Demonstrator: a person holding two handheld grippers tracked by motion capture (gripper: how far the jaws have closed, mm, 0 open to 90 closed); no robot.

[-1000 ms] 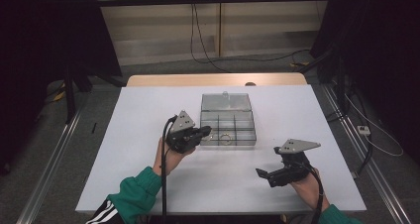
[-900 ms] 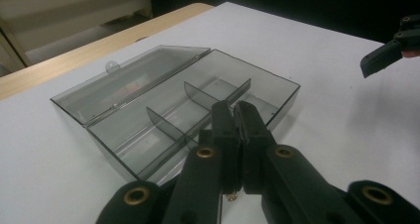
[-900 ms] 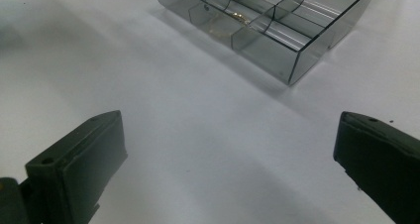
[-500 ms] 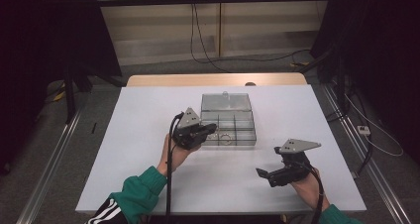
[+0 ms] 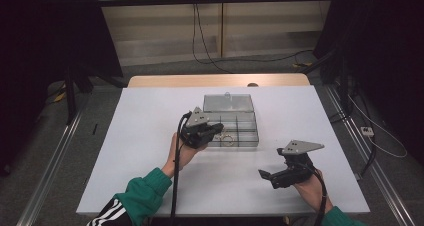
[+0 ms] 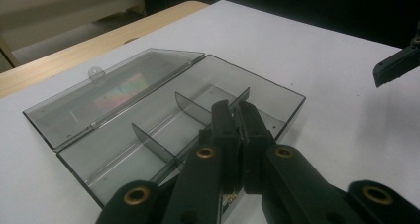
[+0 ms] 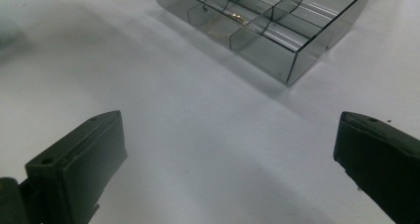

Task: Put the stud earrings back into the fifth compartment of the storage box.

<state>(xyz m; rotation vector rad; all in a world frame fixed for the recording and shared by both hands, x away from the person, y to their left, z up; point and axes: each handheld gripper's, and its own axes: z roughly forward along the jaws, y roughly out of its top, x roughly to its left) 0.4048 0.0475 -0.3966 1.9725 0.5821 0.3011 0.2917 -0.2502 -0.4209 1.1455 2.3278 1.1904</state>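
Observation:
A clear grey compartment box (image 5: pixel 240 144) lies open in the middle of the white table, its lid (image 5: pixel 227 104) folded back flat. My left gripper (image 5: pixel 218 129) hovers over the box's near-left compartments with its jaws shut; I see nothing held between them. In the left gripper view the left gripper (image 6: pixel 236 111) points across the box (image 6: pixel 277 87) and its lid (image 6: pixel 114 90). A small gold ring-like piece (image 5: pixel 227 138) lies in a front compartment, and the gold piece (image 7: pixel 224 22) glints inside the box (image 7: pixel 297 55). My right gripper (image 5: pixel 266 176) stands open near the table's front right.
The white table (image 5: pixel 150 136) has bare room left and right of the box. A wooden strip (image 5: pixel 215 80) runs along its far edge. The right gripper's jaw tip (image 6: pixel 396 65) shows at the right in the left gripper view. Cables trail from both grippers.
My left gripper has moved a little to the right, over the box's near-left corner. The right gripper has stayed where it was, still open.

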